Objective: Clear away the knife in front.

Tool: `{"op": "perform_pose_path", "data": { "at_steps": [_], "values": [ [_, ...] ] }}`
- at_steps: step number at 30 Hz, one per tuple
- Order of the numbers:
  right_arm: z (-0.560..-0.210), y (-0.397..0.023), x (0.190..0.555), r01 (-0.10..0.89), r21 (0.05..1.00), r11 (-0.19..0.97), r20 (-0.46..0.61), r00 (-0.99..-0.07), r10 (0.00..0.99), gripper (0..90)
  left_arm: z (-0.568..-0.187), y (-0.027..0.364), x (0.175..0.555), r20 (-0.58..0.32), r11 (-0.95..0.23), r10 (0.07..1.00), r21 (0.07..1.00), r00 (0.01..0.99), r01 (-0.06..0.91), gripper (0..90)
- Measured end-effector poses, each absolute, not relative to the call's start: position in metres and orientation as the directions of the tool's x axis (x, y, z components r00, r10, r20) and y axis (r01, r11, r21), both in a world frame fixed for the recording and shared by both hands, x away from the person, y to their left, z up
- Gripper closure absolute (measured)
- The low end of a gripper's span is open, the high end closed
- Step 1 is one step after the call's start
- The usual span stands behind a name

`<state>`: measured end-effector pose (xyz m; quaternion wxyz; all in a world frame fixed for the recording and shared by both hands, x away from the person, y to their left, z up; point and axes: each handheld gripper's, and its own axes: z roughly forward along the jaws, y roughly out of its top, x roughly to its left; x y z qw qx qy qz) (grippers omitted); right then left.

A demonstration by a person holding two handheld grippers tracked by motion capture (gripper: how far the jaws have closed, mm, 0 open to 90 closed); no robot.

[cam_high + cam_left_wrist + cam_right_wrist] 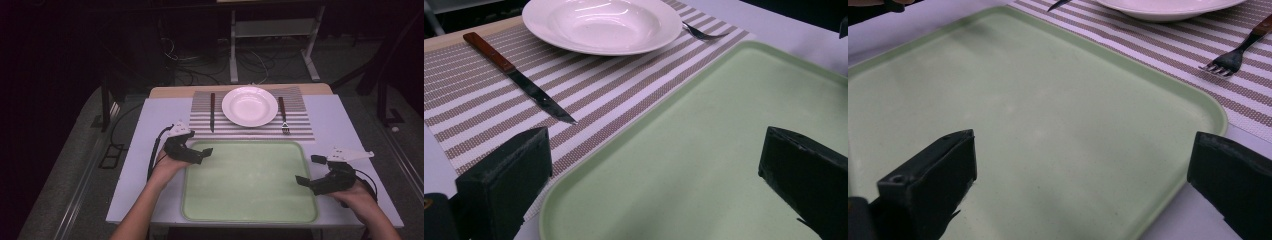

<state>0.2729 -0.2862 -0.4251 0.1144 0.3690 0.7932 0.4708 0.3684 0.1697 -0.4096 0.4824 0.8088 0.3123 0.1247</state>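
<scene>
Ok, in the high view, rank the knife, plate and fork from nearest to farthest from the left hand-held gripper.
1. Knife, on the placemat's left side, closest to the left hand-held gripper.
2. Plate, mid-placemat.
3. Fork, right of the plate.

Dim, dark surroundings; soft glare on plate [601,22].

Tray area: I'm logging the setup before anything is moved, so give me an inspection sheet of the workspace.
Surface: pale table, striped placemat at its far side.
Job's things: green tray bare; white plate on the placemat, knife left of it, fork right.
Clutter: nothing seen.
Grippers: left gripper open at the tray's far-left corner; right gripper open at its right edge.
Cables: one trails from each gripper; more on the floor beyond.
Surroundings: dark room, white frame legs behind.
</scene>
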Motion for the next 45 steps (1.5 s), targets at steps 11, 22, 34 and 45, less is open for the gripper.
{"op": "perform_pose_path", "data": {
  "at_steps": [11,22,34,45],
  "values": [
    [-0.425,-0.287,0.273,0.478,0.832,0.282,0.167,-0.700,0.694,0.0,-0.410,0.166,0.378,-0.089,-0.347,0.631,0.856,0.770,0.383,0.1],
    [-0.425,-0.287,0.273,0.478,0.833,0.278,0.170,-0.699,0.694,0.0,-0.411,0.163,0.390,-0.088,-0.346,0.639,0.855,0.764,0.387,0.3],
    [-0.425,-0.288,0.273,0.483,0.834,0.268,0.178,-0.694,0.698,0.0,-0.411,0.160,0.410,-0.089,-0.327,0.661,0.859,0.745,0.393,6.4],
    [-0.426,-0.288,0.272,0.486,0.833,0.264,0.181,-0.690,0.701,0.0,-0.411,0.153,0.429,-0.065,-0.347,0.677,0.850,0.733,0.397,20.7]
  ]
}}
